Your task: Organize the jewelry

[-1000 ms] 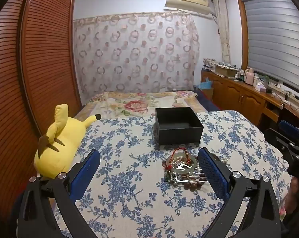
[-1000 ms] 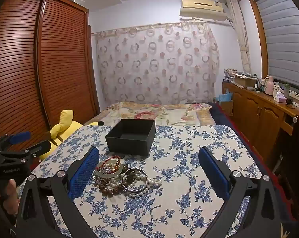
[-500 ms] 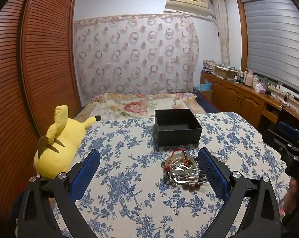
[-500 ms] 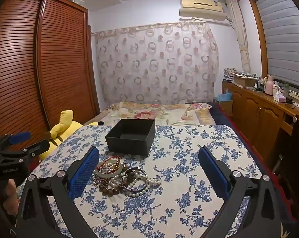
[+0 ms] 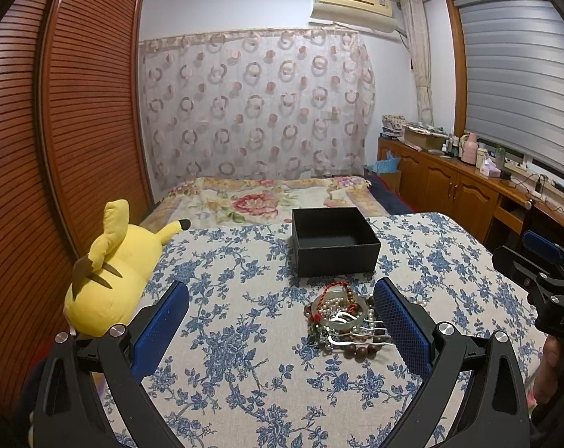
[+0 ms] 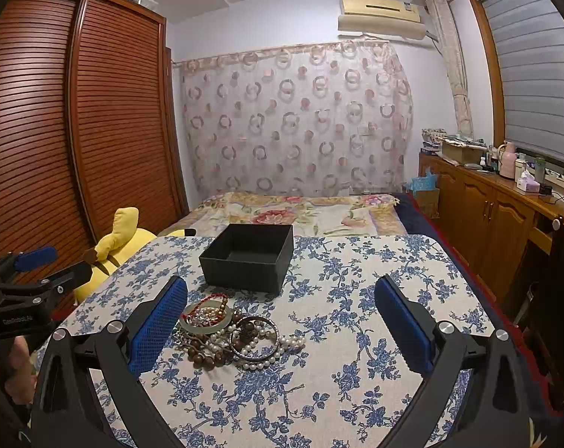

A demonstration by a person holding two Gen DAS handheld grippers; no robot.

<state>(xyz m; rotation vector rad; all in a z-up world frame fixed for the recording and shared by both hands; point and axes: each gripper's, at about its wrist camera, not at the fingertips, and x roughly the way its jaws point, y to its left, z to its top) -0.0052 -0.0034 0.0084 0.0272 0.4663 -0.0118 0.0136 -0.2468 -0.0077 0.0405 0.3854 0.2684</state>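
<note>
My left gripper point(image 5: 282, 321) and right gripper point(image 6: 280, 319) are both spread wide, holding nothing. The jewelry pile point(image 6: 226, 330) (beads, pearls, bangles) lies at eleven o'clock on the tablecloth point(image 6: 356, 283). Farther, at twelve, sits the black box point(image 6: 250, 259).

On the table point(image 6: 356, 392) a heap of jewelry point(image 6: 228, 330) is set just before the box point(image 6: 248, 261) (apart from it); a plush toy point(image 5: 110, 272) is laid at the table's left edge, with a bed point(image 6: 300, 212) behind.
</note>
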